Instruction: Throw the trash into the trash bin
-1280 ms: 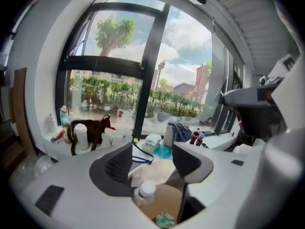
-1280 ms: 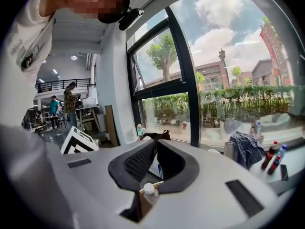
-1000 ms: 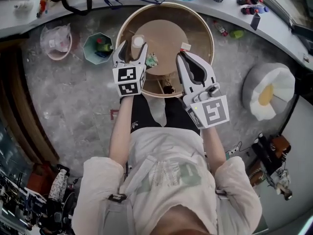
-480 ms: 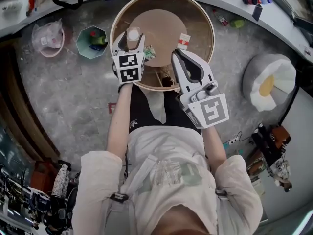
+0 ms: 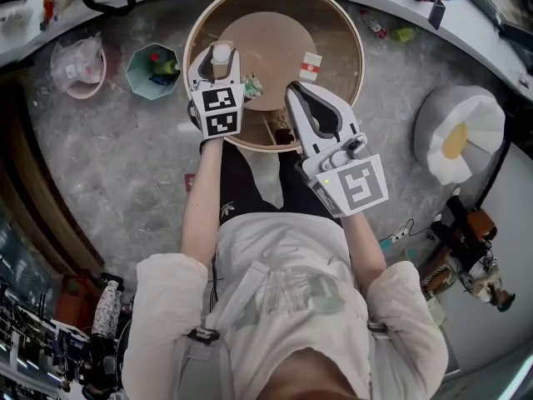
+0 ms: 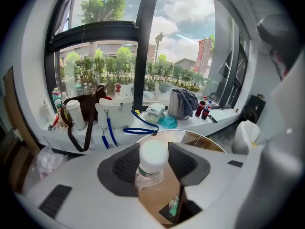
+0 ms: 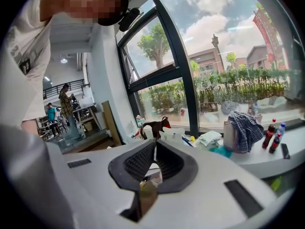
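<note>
Lowered left gripper [image 5: 216, 57] closing round bottle [image 6: 152, 162]

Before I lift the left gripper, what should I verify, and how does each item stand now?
1. Clear plastic bottle with white cap stands between the left gripper jaws: ok; the jaws are closing.
2. Jaws pressing firmly on the bottle: cannot tell.
3. Bottle upright on the round wooden table: ok.
4. Right gripper jaws together, nothing between them: ok.
5. Teal hexagonal bin on the floor at the person's left, top open: ok.
6. Table cleared: not ok; a crumpled wrapper and a red-and-white packet lie there.
</note>
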Available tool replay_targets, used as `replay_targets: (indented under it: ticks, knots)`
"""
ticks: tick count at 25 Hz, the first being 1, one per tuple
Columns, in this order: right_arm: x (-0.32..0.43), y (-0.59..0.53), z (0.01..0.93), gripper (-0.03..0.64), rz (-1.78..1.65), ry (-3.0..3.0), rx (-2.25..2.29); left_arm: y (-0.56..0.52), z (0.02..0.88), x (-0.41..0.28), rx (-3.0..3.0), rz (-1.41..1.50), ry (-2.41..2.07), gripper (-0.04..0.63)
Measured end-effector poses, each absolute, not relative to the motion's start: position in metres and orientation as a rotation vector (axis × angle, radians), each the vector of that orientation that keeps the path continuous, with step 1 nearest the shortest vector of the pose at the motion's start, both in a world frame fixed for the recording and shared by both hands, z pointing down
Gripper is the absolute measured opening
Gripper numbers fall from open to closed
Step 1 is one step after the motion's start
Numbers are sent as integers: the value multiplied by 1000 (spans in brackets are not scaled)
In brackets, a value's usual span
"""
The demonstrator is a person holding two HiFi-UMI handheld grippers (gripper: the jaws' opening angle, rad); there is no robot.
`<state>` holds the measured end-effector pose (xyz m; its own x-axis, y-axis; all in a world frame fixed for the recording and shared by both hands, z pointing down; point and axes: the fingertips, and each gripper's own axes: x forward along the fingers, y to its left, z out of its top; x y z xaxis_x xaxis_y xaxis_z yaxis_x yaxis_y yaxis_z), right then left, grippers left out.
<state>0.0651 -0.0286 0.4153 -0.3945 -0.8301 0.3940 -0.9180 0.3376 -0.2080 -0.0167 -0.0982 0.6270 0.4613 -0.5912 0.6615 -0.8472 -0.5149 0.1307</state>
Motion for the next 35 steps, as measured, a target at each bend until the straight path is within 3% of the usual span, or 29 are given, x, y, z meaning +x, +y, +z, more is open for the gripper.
replay_targets:
  ticks: [6,24,35]
  knots:
    - [62,-36,395,15,535,-2402,1610,-111,570,-16,2376,707,-1254,193]
    - [88,-41,241,15,133,-2518,1866,-111,278,4,2821,344,-1488,193]
    - [107,-36,217,15,78,-2531,1937,-88,215,6,2906,243,-1575,193]
